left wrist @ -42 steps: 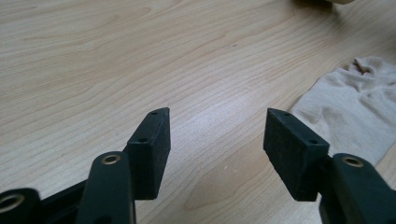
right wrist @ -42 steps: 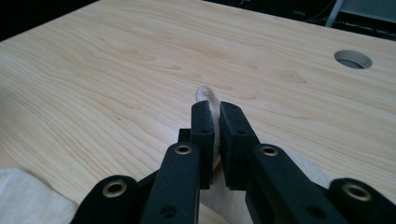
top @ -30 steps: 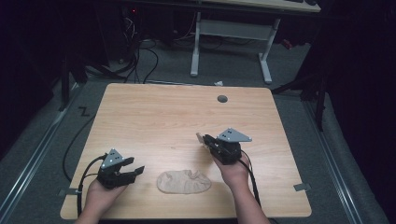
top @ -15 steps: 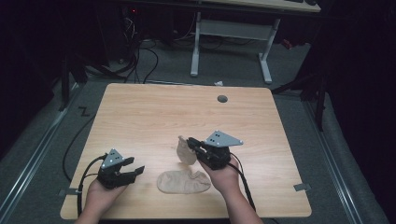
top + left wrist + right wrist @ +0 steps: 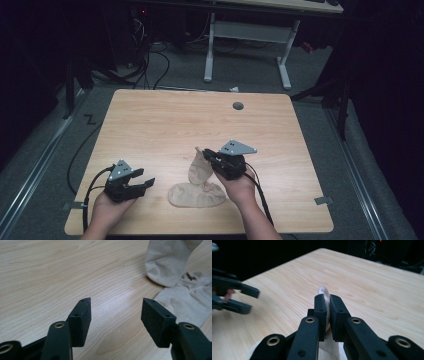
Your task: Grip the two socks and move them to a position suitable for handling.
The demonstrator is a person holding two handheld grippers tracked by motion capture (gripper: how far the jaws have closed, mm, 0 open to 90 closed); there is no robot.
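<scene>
Right gripper (image 5: pixel 209 156) pinches the upper edge of a beige sock (image 5: pixel 199 175) between pressed-together jaws, holding that end lifted above the wooden table (image 5: pixel 200 120). The raised sock hangs with its long axis steeply up and down, leaning slightly left at the top, its lower end touching a second sock (image 5: pixel 192 196) lying flat, long axis left to right, at the near edge. Left gripper (image 5: pixel 145 184) rests near-left, jaws spread, pointing right toward the socks. Half a second ago the right gripper was farther left.
</scene>
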